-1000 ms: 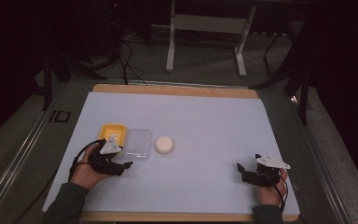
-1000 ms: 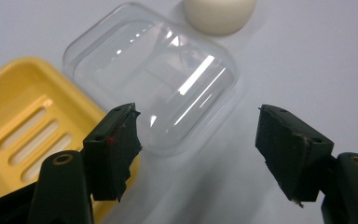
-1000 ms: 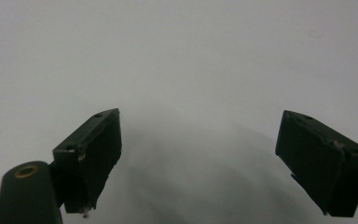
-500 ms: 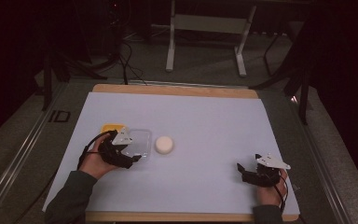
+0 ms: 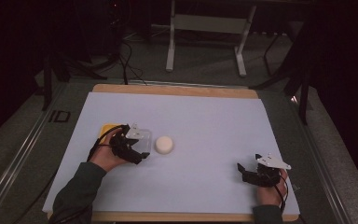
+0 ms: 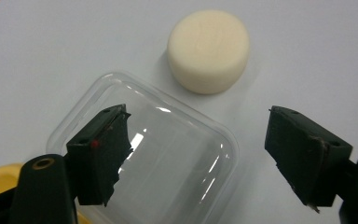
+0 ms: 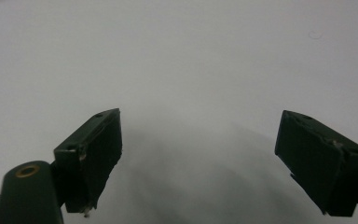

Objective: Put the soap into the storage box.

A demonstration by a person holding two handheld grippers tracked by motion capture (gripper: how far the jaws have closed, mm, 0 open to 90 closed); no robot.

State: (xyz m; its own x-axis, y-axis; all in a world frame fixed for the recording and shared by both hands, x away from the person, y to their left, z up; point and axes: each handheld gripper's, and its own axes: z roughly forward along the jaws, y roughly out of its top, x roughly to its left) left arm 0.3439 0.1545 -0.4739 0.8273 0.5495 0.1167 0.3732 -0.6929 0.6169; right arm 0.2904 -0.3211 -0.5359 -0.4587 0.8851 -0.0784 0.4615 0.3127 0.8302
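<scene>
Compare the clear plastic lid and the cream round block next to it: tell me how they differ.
The clear plastic lid is see-through and glossy; the cream round block is solid and matte. The lid is a rounded rectangle, the block a squat disc. The lid has the wider footprint. The left hand-held gripper hangs open over the lid, while the block lies beyond its jaws. Both rest on the white table sheet.

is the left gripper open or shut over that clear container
Open. In the left gripper view the left gripper has its jaws wide apart above the clear container, gripping nothing.
</scene>
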